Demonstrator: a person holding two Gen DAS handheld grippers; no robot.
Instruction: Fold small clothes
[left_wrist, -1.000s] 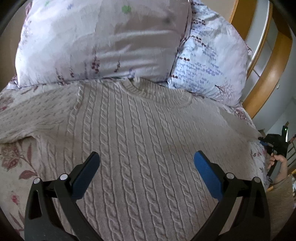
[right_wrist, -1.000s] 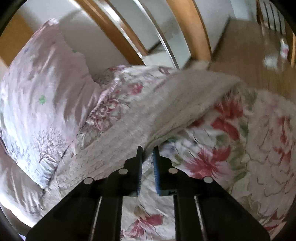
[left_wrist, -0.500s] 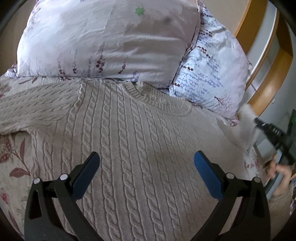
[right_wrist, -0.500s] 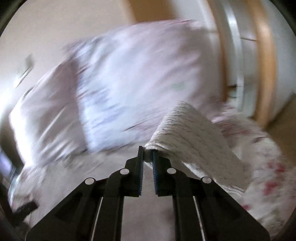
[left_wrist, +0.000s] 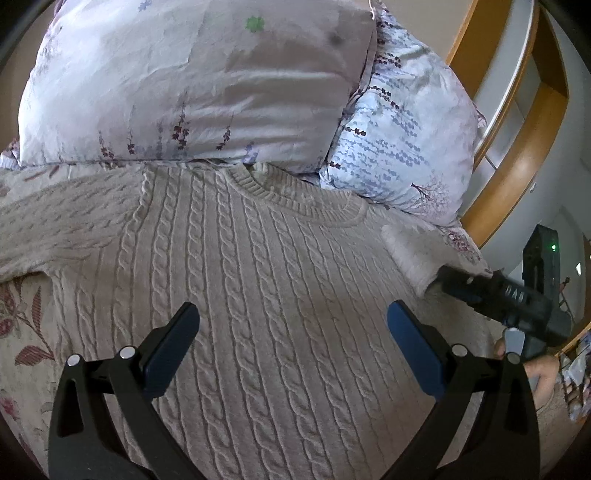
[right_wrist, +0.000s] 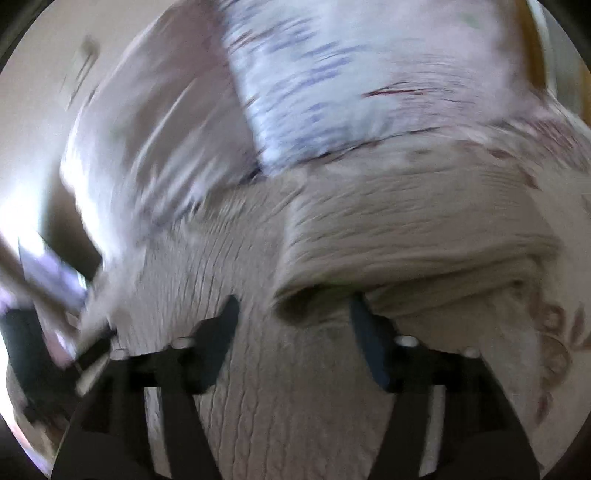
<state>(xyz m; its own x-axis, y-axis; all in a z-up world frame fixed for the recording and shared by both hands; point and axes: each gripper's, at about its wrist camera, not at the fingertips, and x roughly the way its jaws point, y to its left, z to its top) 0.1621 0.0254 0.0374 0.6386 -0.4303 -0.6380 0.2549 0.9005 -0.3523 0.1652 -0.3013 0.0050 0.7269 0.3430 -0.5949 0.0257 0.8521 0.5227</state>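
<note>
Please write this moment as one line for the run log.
sweater: flat on bed | right sleeve: folded onto body | right gripper: just opened, sleeve released | left gripper: open, holds nothing

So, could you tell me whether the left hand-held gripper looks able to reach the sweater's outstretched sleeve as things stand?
Probably yes. The left hand-held gripper hangs open and empty over the sweater, and the sleeve lies flat on the bedspread to its left with nothing on top of it or in between.

two floral pillows (left_wrist: 207, 85) lean side by side against a wooden headboard (left_wrist: 517, 162).
</note>
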